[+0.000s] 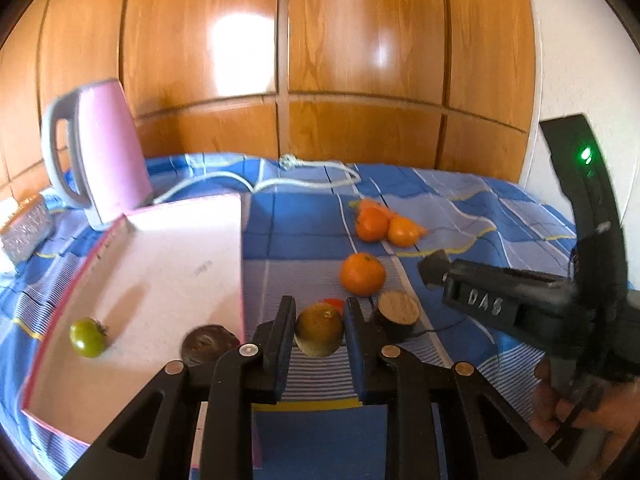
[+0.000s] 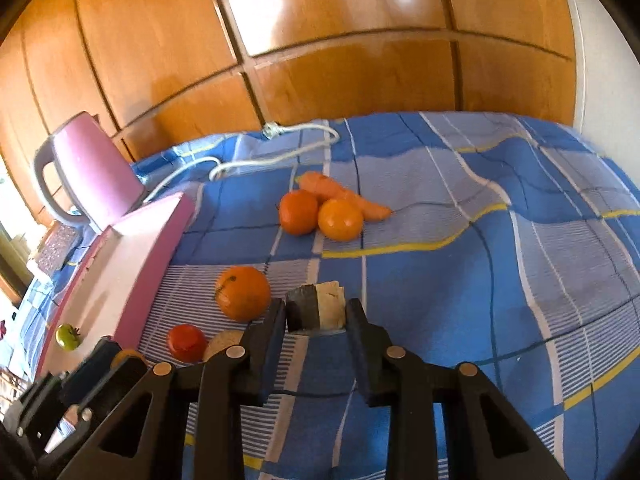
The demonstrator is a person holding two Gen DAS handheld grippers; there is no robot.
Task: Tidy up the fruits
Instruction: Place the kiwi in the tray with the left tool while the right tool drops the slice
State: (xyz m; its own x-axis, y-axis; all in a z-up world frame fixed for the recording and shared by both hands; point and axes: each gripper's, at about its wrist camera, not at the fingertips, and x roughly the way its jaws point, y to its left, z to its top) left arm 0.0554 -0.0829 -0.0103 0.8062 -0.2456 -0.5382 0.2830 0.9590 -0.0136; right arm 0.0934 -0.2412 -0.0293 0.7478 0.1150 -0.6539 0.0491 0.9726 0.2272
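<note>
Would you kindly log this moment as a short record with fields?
left claw: shut on round olive-brown fruit
right claw: shut on dark-skinned, pale-fleshed cut chunk
pink shallow box: holds small green tomato
blue checked cloth: three orange mandarins, nearest; orange carrot; small red tomato

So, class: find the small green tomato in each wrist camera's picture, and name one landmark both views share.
Left wrist view: green tomato lower left, lying in the pink box.
Right wrist view: green tomato far left, in the same box.
Shared landmark: the pink kettle behind the box.
</note>
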